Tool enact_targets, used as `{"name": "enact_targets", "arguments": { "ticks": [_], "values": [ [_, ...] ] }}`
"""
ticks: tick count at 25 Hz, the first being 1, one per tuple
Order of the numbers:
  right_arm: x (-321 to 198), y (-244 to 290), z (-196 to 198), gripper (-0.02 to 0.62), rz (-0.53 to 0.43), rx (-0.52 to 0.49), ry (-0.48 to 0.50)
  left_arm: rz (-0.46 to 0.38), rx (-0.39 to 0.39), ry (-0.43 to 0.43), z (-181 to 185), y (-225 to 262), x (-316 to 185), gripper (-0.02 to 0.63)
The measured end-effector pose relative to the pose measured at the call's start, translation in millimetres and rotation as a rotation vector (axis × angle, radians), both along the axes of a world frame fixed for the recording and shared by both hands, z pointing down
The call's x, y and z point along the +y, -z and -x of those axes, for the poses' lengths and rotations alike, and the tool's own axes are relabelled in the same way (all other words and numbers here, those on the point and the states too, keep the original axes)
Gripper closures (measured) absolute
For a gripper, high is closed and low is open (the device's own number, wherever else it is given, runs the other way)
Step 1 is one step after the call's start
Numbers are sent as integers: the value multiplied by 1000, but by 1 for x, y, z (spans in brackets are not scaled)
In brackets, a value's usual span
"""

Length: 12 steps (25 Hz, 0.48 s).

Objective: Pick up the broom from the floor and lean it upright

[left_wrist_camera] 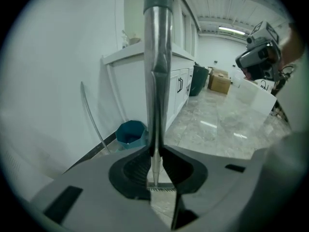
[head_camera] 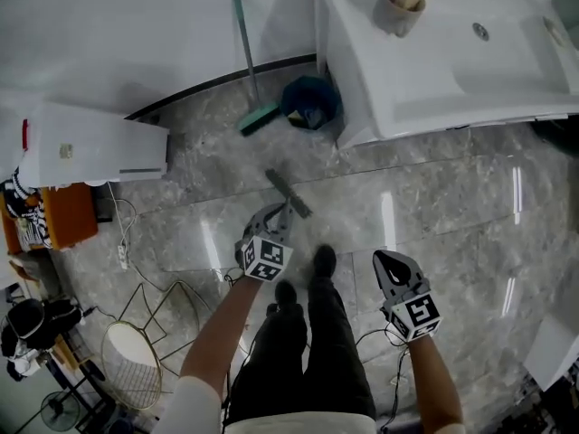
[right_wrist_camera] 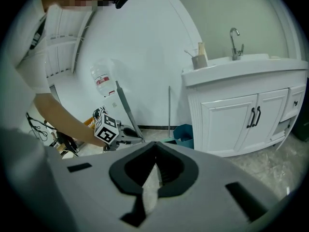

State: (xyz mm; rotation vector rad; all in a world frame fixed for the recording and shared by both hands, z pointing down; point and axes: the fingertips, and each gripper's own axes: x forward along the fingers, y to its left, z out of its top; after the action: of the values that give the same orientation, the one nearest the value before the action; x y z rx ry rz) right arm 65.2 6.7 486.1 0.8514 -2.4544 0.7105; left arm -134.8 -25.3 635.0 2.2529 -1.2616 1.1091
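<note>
The grey broom's head [head_camera: 288, 193] is lowest, near the marble floor ahead of the person's feet. My left gripper [head_camera: 279, 217] is shut on its grey handle [left_wrist_camera: 158, 57]. In the left gripper view the handle runs down between the jaws to the bristles [left_wrist_camera: 161, 187]. In the right gripper view the handle [right_wrist_camera: 123, 105] rises at a tilt above the left gripper's marker cube [right_wrist_camera: 107, 128]. My right gripper [head_camera: 391, 262] hangs to the right of the person's legs, apart from the broom. Its jaws [right_wrist_camera: 155, 151] are shut with nothing between them.
A green-handled broom [head_camera: 249, 61] leans on the white wall beside a teal bin [head_camera: 310, 102]. The white sink cabinet [head_camera: 434, 70] stands at the right, with a cup [head_camera: 398, 7] on it. A white box [head_camera: 90, 147], a wire basket [head_camera: 136, 360] and a cable [head_camera: 122, 242] lie at the left.
</note>
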Motion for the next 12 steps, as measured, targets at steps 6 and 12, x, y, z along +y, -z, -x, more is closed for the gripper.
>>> {"name": "enact_targets", "arguments": {
  "ticks": [6, 12],
  "values": [
    [-9, 11, -14, 595, 35, 4, -68, 57, -10, -35, -14, -6, -29, 537],
    [-11, -11, -28, 595, 50, 5, -178, 127, -21, -114, -27, -45, -56, 537]
  ]
}}
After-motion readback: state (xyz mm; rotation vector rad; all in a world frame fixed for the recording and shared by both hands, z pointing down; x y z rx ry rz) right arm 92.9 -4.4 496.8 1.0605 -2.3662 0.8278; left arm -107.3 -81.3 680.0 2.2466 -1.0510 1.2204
